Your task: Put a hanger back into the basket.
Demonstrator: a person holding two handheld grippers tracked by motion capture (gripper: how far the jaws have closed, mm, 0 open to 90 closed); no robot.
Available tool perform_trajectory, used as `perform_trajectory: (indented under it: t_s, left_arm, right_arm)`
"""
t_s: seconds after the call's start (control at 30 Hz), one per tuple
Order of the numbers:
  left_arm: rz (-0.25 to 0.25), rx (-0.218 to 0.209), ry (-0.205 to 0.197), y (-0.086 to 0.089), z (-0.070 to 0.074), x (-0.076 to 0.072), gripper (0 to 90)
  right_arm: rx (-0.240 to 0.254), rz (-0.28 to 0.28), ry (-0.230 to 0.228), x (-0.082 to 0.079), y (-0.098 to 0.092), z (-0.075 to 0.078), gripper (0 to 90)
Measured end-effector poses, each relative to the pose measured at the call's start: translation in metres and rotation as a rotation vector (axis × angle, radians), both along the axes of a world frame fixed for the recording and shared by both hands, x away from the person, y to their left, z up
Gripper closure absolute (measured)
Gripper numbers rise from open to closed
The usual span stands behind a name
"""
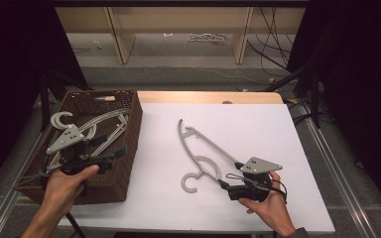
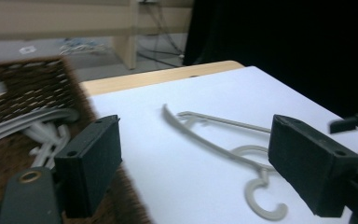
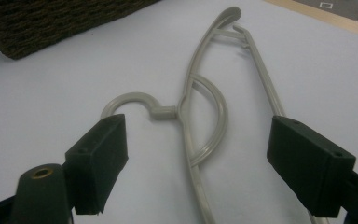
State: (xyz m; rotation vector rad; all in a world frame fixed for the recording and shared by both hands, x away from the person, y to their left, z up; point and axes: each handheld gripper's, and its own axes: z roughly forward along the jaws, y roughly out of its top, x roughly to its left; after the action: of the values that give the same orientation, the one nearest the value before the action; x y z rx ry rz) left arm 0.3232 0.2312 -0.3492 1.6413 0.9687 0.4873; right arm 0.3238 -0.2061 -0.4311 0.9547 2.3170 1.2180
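A grey plastic hanger (image 1: 201,148) lies flat on the white table (image 1: 258,124), its hook toward the front. My right gripper (image 1: 224,182) rests at the hanger's near end. In the right gripper view its jaws stand wide apart astride the hanger (image 3: 186,105), and the pads do not press on it. My left gripper (image 1: 113,150) hovers over the brown woven basket (image 1: 104,186) at the left and points toward the table. Its jaws stand wide open with nothing between them, and the left gripper view looks past them at the hanger (image 2: 200,136). Several grey hangers (image 1: 104,121) lie in the basket.
The basket's wall (image 2: 28,88) stands close on the left of my left gripper, and its corner (image 3: 51,23) shows far off in the right gripper view. A wooden strip (image 1: 203,96) edges the table's back. Shelf legs and loose cables (image 1: 273,54) lie on the floor behind.
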Motion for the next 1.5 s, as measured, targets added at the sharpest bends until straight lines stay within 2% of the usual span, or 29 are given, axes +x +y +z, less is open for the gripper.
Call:
perform_trajectory:
  t_s: [0.03, 0.17, 0.3, 0.47, 0.63, 0.77, 0.83, 0.9, 0.97, 1.1, 1.17, 1.33, 1.37, 1.4, 1.43, 1.5]
  left_arm:
    - [-0.014, 0.009, 0.002, -0.004, 0.0, -0.002, 17.1]
    - [-0.055, 0.03, -0.056, -0.02, -0.004, -0.01, 17.0]
    - [-0.082, 0.009, -0.055, -0.033, -0.01, -0.013, 17.0]
    - [-0.086, -0.002, -0.07, -0.042, -0.021, -0.015, 16.9]
    - [-0.105, 0.012, -0.081, -0.051, -0.035, -0.017, 16.9]
    - [-0.114, 0.015, -0.074, -0.059, -0.053, -0.017, 16.9]
    - [-0.124, 0.037, -0.083, -0.061, -0.059, -0.019, 16.9]
    - [-0.149, 0.037, -0.09, -0.064, -0.065, -0.022, 16.9]
    - [-0.151, 0.048, -0.099, -0.067, -0.069, -0.024, 16.4]
    - [-0.147, 0.025, -0.084, -0.07, -0.077, -0.027, 16.2]
    - [-0.141, 0.032, -0.085, -0.07, -0.081, -0.028, 16.2]
    - [-0.135, 0.047, -0.076, -0.071, -0.091, -0.029, 16.2]
    - [-0.128, 0.02, -0.064, -0.072, -0.092, -0.029, 16.2]
    - [-0.128, 0.024, -0.07, -0.072, -0.092, -0.029, 16.2]
    - [-0.13, 0.053, -0.083, -0.071, -0.091, -0.029, 16.2]
    - [-0.127, 0.045, -0.087, -0.07, -0.09, -0.029, 16.2]
  right_arm:
    - [-0.001, 0.0, -0.002, 0.0, 0.0, 0.0, 21.3]
    - [0.0, -0.003, 0.002, 0.0, 0.0, 0.0, 21.3]
    - [0.004, 0.006, 0.004, -0.001, 0.0, 0.0, 21.3]
    - [0.008, 0.004, -0.009, -0.001, 0.0, 0.0, 21.3]
    - [0.018, 0.005, 0.003, 0.0, -0.004, -0.002, 21.2]
    - [0.013, 0.001, 0.007, 0.001, -0.004, -0.004, 21.2]
    - [0.011, 0.004, 0.0, 0.001, -0.003, -0.003, 21.2]
    - [0.01, 0.009, 0.007, 0.001, -0.002, -0.004, 21.2]
    - [0.008, 0.011, 0.008, 0.001, -0.001, -0.004, 21.2]
    - [0.01, 0.016, 0.017, 0.0, -0.001, -0.004, 21.2]
    - [0.002, 0.016, 0.006, 0.001, -0.002, -0.005, 21.2]
    - [-0.022, 0.018, 0.028, 0.005, -0.003, -0.011, 21.4]
    - [-0.03, 0.022, 0.039, 0.005, -0.003, -0.013, 21.6]
    - [-0.043, 0.025, 0.055, 0.006, -0.002, -0.015, 21.6]
    - [-0.061, 0.025, 0.062, 0.006, -0.002, -0.016, 21.7]
    - [-0.097, 0.045, 0.074, 0.008, 0.0, -0.019, 22.4]
